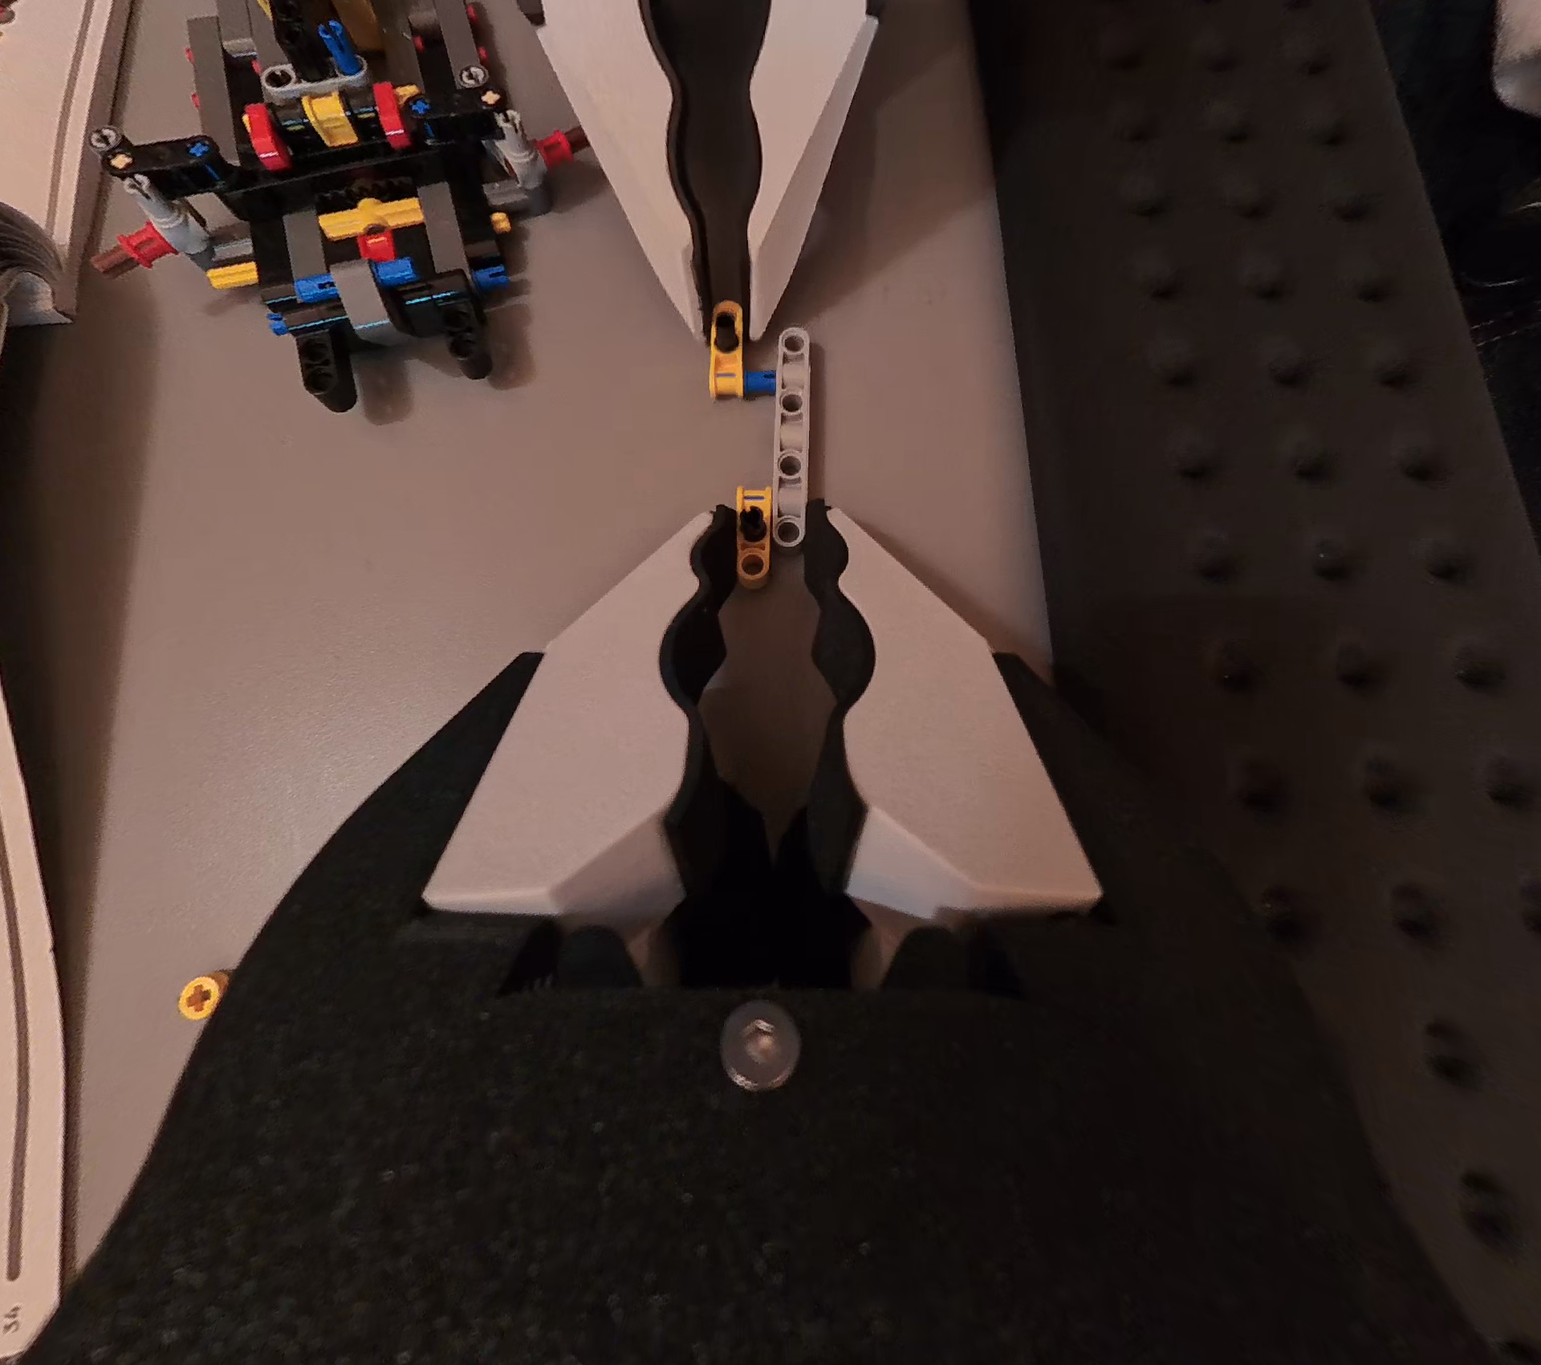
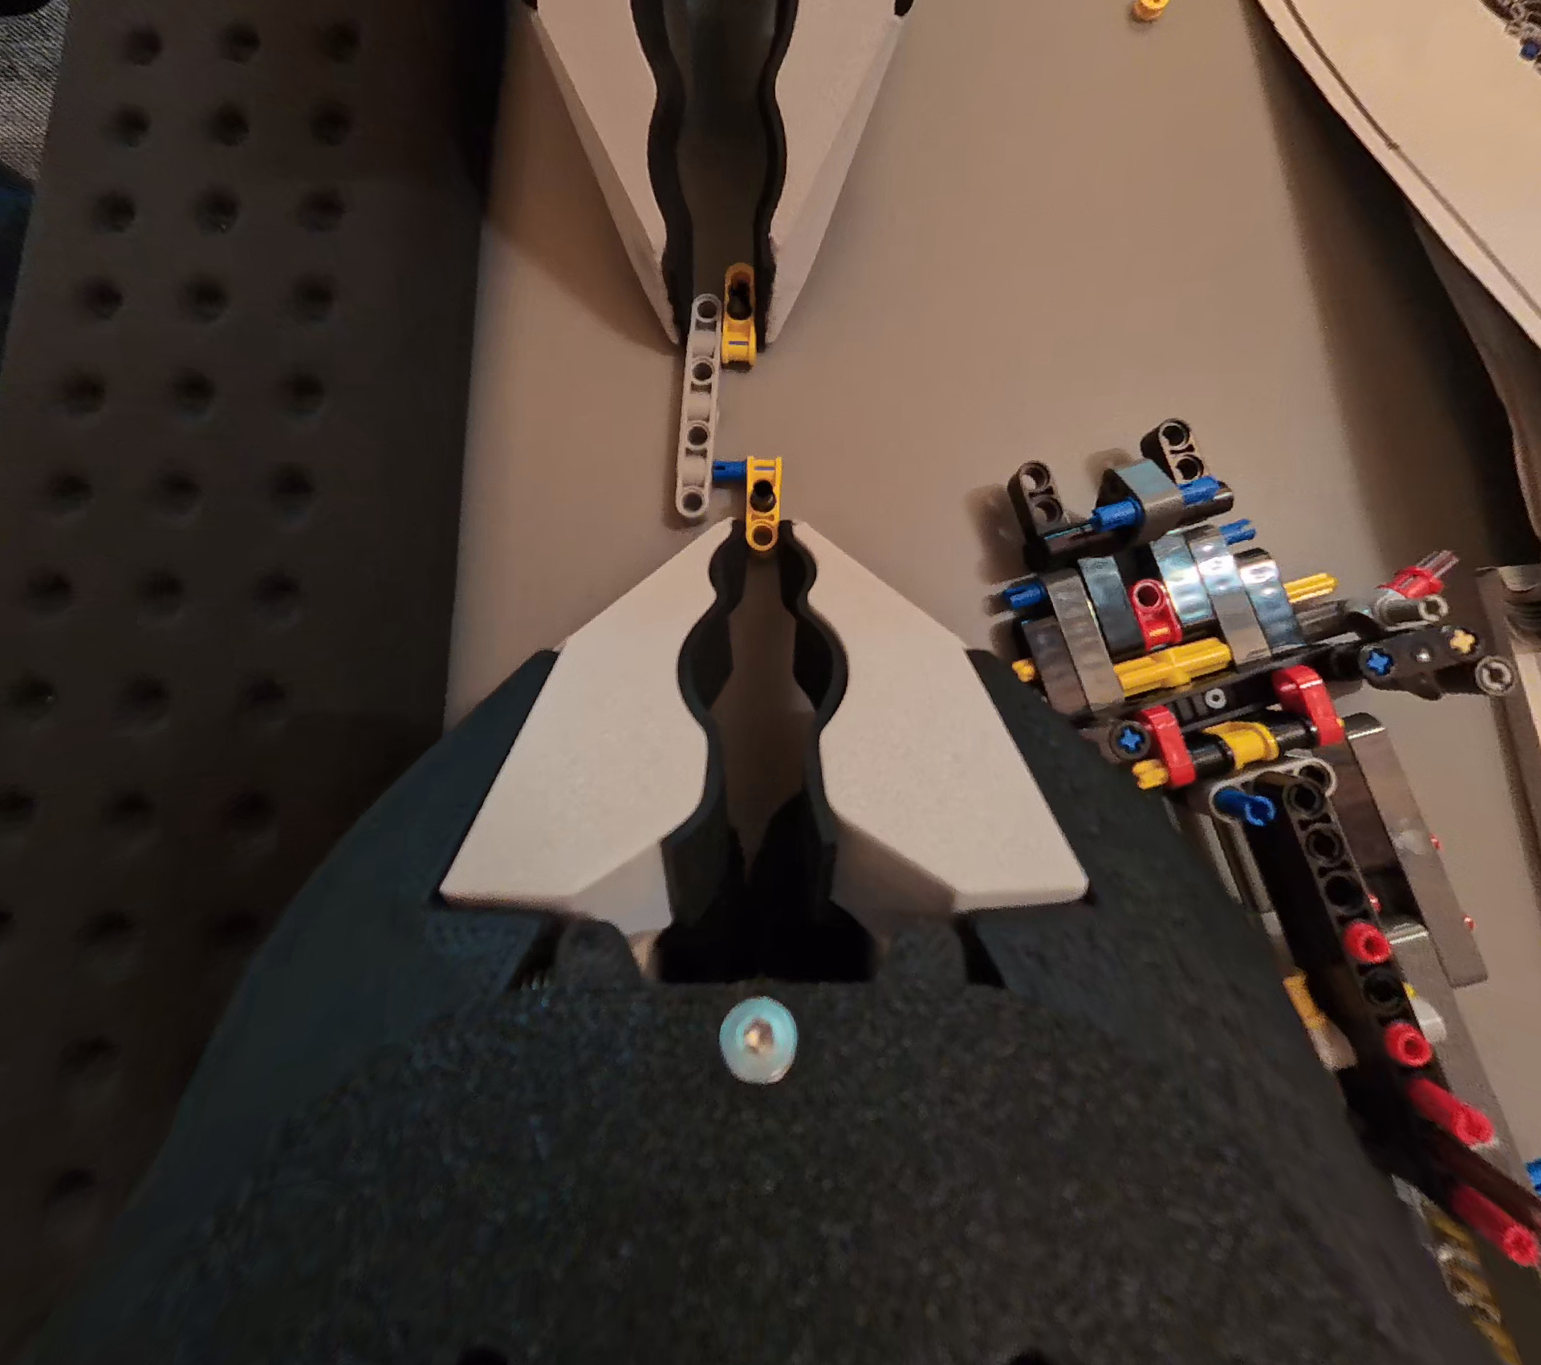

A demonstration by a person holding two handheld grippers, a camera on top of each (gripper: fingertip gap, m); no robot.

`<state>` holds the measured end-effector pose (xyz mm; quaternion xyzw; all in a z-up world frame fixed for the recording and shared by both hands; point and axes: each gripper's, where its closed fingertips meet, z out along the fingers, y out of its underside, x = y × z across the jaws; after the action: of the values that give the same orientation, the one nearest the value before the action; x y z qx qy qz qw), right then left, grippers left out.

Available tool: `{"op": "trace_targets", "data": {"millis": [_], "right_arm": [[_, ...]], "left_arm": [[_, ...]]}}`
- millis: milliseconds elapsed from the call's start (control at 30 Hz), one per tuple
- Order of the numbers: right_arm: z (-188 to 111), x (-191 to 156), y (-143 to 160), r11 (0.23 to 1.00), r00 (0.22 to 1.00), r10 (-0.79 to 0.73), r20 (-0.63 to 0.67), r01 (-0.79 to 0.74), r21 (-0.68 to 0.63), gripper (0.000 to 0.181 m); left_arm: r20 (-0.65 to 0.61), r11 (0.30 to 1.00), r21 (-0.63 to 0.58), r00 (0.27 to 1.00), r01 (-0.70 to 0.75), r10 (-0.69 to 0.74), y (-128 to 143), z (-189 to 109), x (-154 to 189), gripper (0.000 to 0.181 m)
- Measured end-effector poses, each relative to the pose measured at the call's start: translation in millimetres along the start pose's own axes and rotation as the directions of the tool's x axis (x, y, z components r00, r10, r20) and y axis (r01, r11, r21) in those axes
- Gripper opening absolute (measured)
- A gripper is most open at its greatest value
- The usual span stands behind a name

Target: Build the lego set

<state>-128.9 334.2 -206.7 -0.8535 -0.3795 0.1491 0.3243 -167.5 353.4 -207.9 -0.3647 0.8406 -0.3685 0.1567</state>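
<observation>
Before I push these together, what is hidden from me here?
- Left wrist view: left gripper pads cover the near yellow connector; seating on the grey beam unclear.
- Right wrist view: blue pin tip meets the beam; depth unreadable.
- Both views: chassis model cut by frame edges.

A grey five-hole beam [image 1: 791,435] lay lengthwise between two yellow connectors [image 1: 726,351] [image 1: 753,535], the far one joined to it by a blue pin [image 1: 759,381]. The partly built multicoloured model [image 1: 333,158] stood well apart.
</observation>
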Motion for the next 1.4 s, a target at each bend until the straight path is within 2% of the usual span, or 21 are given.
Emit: {"op": "trace_targets", "data": {"millis": [600, 900, 1033, 1200, 1400], "right_arm": [[-4, -6, 4, 0.999, 0.997, 0.044, 0.068, -0.044, 0.002, 0.009], [-1, -5, -1, 0.999, 0.998, 0.032, 0.046, -0.032, 0.005, 0.037], [4, -7, -6, 1.000, 1.000, 0.018, 0.025, -0.018, -0.005, 0.035], [7, -5, -8, 1.000, 1.000, 0.003, -0.017, -0.004, -0.013, 0.024], [7, -6, -8, 1.000, 0.999, 0.004, -0.044, -0.004, -0.011, 0.023]], "left_arm": [[0.036, 1.000, -0.002, 0.999, -0.010, 0.011, 0, 1, -3, 0.015], [0.037, 1.000, -0.001, 0.999, -0.026, 0.026, 0, 0, -3, 0.015], [0.034, 1.000, -0.001, 0.999, -0.023, 0.023, 0, 1, -3, 0.015], [0.033, 1.000, -0.001, 0.999, -0.022, 0.022, 0, 1, -3, 0.015], [0.043, 0.999, -0.007, 0.998, -0.035, 0.035, -1, 1, -3, 0.015]]}}
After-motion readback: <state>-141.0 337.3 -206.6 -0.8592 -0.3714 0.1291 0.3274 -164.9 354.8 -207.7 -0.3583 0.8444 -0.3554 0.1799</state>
